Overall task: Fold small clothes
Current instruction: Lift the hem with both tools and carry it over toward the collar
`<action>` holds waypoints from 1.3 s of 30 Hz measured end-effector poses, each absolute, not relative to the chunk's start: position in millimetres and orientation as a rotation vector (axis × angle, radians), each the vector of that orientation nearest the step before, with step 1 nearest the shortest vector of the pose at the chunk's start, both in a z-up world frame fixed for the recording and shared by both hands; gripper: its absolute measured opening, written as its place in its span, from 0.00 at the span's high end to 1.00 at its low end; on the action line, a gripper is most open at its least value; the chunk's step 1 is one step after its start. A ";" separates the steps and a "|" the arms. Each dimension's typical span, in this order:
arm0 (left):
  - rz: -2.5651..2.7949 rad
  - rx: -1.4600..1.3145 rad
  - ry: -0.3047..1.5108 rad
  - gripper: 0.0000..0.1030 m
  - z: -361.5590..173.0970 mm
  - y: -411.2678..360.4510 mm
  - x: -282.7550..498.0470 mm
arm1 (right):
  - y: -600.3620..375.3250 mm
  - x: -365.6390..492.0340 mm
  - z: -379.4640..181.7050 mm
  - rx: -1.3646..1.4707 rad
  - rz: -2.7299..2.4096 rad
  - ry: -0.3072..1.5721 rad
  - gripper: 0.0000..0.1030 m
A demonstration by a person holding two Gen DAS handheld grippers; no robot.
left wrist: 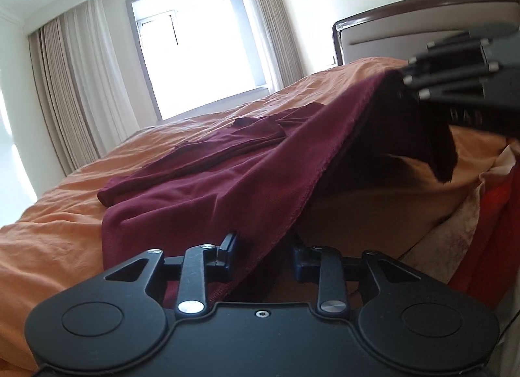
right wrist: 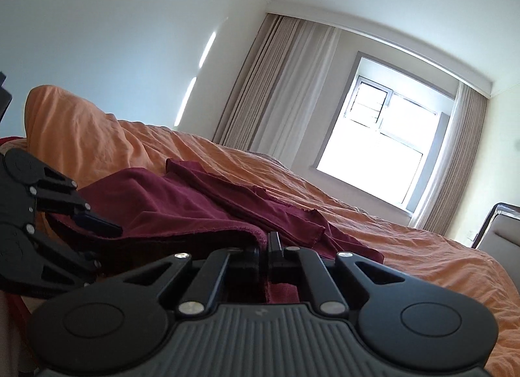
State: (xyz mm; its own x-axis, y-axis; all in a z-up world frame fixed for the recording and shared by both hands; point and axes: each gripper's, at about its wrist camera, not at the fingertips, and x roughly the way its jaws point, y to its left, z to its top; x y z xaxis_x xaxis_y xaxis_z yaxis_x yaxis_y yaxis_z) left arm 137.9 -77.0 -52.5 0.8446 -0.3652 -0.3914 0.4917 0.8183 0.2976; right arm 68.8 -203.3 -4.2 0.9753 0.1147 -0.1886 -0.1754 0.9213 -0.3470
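Observation:
A dark maroon garment (left wrist: 211, 188) lies spread on the orange bed cover (left wrist: 48, 240), with a sleeve folded across its middle. My left gripper (left wrist: 263, 248) is low at the near hem. Its jaws stand apart and the stitched edge runs loosely between them without being pressed. My right gripper (left wrist: 404, 79) holds another corner raised at the upper right, so the cloth hangs from it like a tent. In the right wrist view the right gripper (right wrist: 264, 247) is shut on a fold of the garment (right wrist: 182, 201), and the left gripper (right wrist: 104, 247) sits at the left.
The bed's headboard (left wrist: 422, 29) rises behind the raised corner. An orange pillow (right wrist: 71, 123) bulges at the left. A bright window (left wrist: 201, 52) with long curtains (left wrist: 71, 84) fills the far wall. Red fabric (left wrist: 487, 230) hangs at the bed's right side.

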 end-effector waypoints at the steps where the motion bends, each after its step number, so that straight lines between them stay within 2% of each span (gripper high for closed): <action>1: -0.456 0.408 0.323 0.58 -54.8 -78.6 138.3 | -205.7 68.8 -0.4 -0.363 0.152 0.168 0.95; 7: -0.418 0.416 0.301 0.41 -63.3 -86.4 143.0 | -217.1 75.8 18.6 -0.313 0.162 0.173 0.95; 10: -0.399 0.439 0.281 0.40 -64.8 -88.6 140.7 | -217.8 72.7 17.6 -0.330 0.154 0.170 0.95; 12: -0.367 0.426 0.279 0.49 -63.8 -85.1 142.7 | -217.9 71.0 13.4 -0.347 0.149 0.174 0.95; 14: -0.326 0.427 0.281 0.66 -62.4 -78.6 147.3 | -218.2 70.2 7.4 -0.358 0.145 0.187 0.95; 16: -0.291 0.435 0.281 0.75 -59.9 -70.1 149.9 | -218.0 69.5 -0.7 -0.372 0.144 0.200 0.95; 20: -0.266 0.517 0.251 0.78 -54.3 -53.7 149.9 | -209.7 67.5 -28.0 -0.459 0.124 0.230 0.94; 23: -0.289 0.586 0.226 0.94 -48.8 -47.7 147.6 | -204.5 69.2 -49.3 -0.504 0.114 0.273 0.94; 30: -0.390 0.691 0.147 0.97 -26.7 -45.5 124.6 | -205.8 48.5 -39.3 -0.538 0.070 0.211 0.96; 39: -0.477 0.650 0.166 0.97 9.1 -33.1 77.5 | -205.8 -19.3 -2.6 -0.588 0.127 0.199 0.96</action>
